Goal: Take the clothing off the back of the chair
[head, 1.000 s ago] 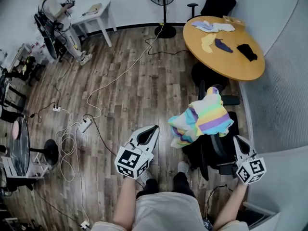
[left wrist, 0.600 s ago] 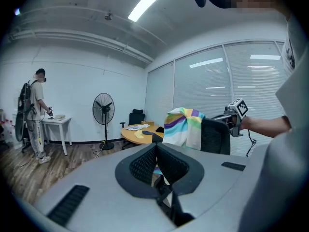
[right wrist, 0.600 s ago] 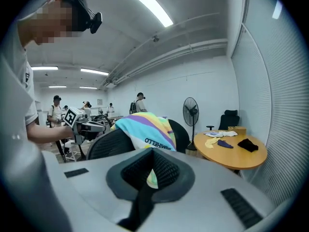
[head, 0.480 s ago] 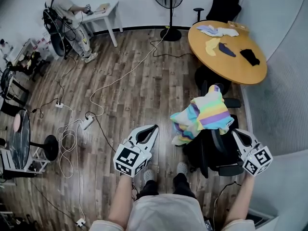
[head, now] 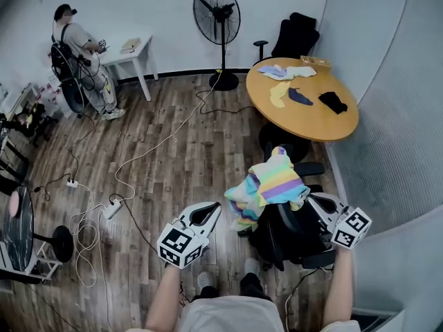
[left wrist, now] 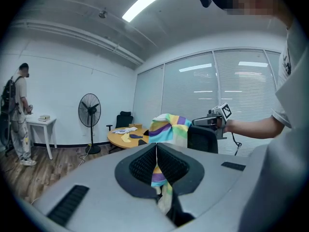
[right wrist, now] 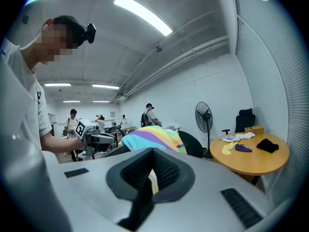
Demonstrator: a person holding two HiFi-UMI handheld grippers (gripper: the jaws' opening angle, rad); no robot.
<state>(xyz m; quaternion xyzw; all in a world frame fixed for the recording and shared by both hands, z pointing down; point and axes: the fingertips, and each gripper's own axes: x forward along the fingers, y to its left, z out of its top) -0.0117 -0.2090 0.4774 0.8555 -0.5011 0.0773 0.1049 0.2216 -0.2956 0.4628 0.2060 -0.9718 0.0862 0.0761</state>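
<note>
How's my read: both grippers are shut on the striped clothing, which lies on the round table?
The left gripper and right gripper are shut on the striped clothing, but it hangs over the chair's back, not on the round table: see the head view.

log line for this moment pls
left gripper: shut on striped clothing | right gripper: shut on striped clothing | striped clothing: draped over chair back, not yet off

Pastel rainbow-striped clothing (head: pixel 273 182), black chair (head: pixel 294 230), tan round table (head: pixel 311 123), possibly navy cloth (head: pixel 299 97)
</note>
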